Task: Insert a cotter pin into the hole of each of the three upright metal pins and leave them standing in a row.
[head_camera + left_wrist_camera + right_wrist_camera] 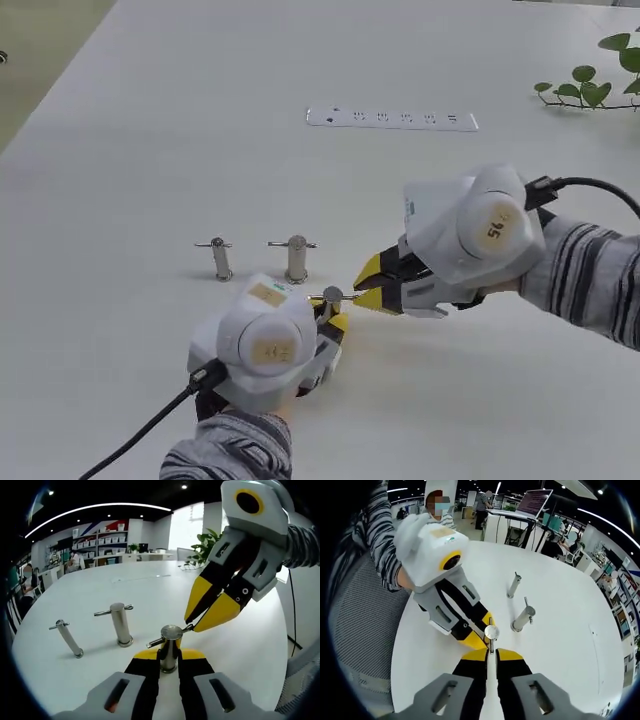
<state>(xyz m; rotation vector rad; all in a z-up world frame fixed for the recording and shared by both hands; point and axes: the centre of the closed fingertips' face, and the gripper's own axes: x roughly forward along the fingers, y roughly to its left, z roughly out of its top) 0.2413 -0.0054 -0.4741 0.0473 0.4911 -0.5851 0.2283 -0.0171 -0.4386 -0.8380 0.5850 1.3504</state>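
held pin (333, 296): the mark for everything here. upright, clamped low on its shaft by the left gripper (335, 318), jaws closed in to the width of the shaft, one yellow tip on each side. through the hole under its head, a cotter pin (156, 641), short end poking out on the side towards the other pins, long end running out the opposite side. pinched at that long end by the right gripper (360, 291), jaws all but together with just the thin wire between the tips, right beside the pin's head. in the right gripper view, the same wire along the slit between the yellow tips, straight up to the pin head.

to the left of the held pin in the head view and slightly beyond it, a second pin (296, 258), then a third pin (220, 258), each upright on its flange, each with a cotter pin already across its top. apart from each other and from the held pin, roughly in a line with it.

under the held pin, a plain white table (150, 150). well beyond the pin on that table, a white power strip (392, 119); far off to its right, leafy plant sprigs (590, 85). past the table's edge, an open office with shelves (95, 535) and a laptop screen (535, 502) on a raised desk.
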